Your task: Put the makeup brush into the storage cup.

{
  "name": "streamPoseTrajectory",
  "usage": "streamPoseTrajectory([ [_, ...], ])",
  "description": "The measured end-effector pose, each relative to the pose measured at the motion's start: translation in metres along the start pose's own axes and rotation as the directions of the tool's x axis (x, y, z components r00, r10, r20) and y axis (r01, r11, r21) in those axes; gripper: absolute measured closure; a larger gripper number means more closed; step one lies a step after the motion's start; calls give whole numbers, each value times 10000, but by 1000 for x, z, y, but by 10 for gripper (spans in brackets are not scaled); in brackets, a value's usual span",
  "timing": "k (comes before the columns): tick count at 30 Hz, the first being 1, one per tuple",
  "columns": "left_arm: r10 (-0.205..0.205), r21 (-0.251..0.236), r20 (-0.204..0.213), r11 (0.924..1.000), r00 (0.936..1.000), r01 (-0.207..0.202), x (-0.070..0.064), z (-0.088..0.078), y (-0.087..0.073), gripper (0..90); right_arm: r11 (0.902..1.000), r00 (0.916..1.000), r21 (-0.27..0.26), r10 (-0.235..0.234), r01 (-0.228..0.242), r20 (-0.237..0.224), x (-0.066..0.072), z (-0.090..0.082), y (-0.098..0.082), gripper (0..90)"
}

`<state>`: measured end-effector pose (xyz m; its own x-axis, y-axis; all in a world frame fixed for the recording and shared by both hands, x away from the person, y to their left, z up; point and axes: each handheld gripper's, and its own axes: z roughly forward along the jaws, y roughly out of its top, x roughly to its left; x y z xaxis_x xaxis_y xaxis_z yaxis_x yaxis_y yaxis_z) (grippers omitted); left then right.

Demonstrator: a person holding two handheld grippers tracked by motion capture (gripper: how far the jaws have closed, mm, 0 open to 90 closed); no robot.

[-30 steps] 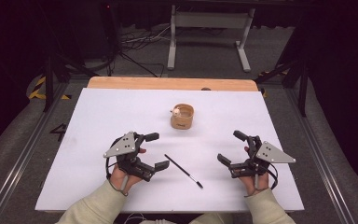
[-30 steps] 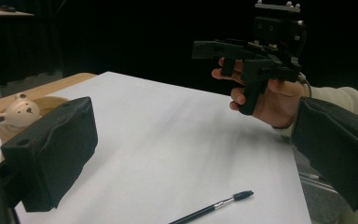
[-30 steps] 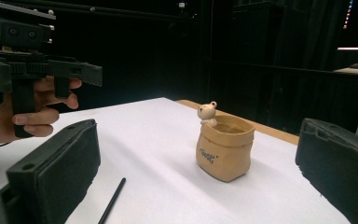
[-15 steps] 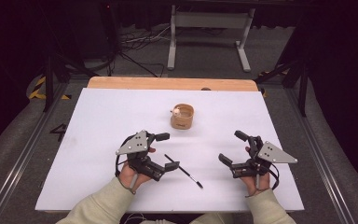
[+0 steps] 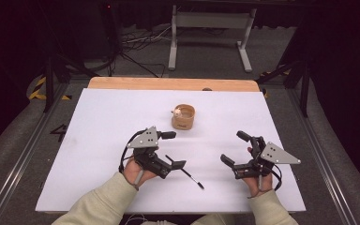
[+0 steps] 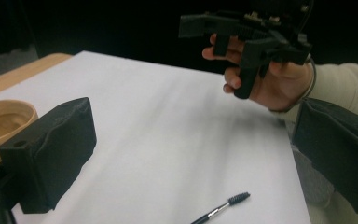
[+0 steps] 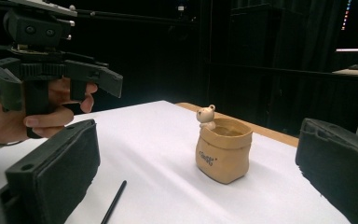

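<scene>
A thin black brush point(image 5: 187, 173) with a bristled tip lies on the white table top point(image 5: 98, 122); it also shows as the brush point(image 6: 221, 207) and its handle point(image 7: 114, 203). A tan bag-shaped cup point(image 5: 183, 117) with a small bear on its rim stands behind it, upright, seen closer as the cup point(image 7: 223, 149). My left gripper point(image 5: 174, 150) is open, its jaws just above the brush's handle end and holding nothing. My right gripper point(image 5: 235, 148) is open too, to the right of the brush and apart from it.
A wooden strip point(image 5: 168, 84) runs along the table's far edge. Beyond it stand a metal stand point(image 5: 211, 28) and loose cables on a dark floor. Metal rails point(image 5: 23, 159) flank the table's sides. The person's sleeves come in at the near edge.
My left gripper has moved right, towards the brush's handle end. The right gripper, the brush and the cup have stayed put.
</scene>
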<state>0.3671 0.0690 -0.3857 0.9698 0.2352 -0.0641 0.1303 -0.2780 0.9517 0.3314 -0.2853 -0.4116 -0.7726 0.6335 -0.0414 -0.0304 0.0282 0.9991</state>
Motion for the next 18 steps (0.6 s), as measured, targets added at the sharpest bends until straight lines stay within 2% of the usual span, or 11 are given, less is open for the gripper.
streamPoseTrajectory([
  [6, 534, 894, -336, 9947, 9980, -502, 2, 3, 7, 14, 9999, 9999, 114, 128, -128, -10, -2, -1, 0, 0],
  [9, 746, 1351, -325, 9884, 9967, -696, 2, 5, 10, 18, 9996, 9998, 209, 205, -206, 67, -3, -2, 0, 0],
  [11, 959, 1796, -257, 9796, 9951, -898, 2, 7, 14, 22, 9994, 9998, 284, 195, -196, 49, -3, -1, 0, 0],
  [14, 1063, 2562, -21, 9612, 9943, -1023, 2, 12, 18, 29, 9991, 9997, 354, 253, -253, 20, -3, -1, 0, 0],
  [18, 1123, 2893, 0, 9512, 9937, -1075, 3, 15, 23, 29, 9989, 9995, 352, 315, -314, -9, -3, -1, 0, 0],
])
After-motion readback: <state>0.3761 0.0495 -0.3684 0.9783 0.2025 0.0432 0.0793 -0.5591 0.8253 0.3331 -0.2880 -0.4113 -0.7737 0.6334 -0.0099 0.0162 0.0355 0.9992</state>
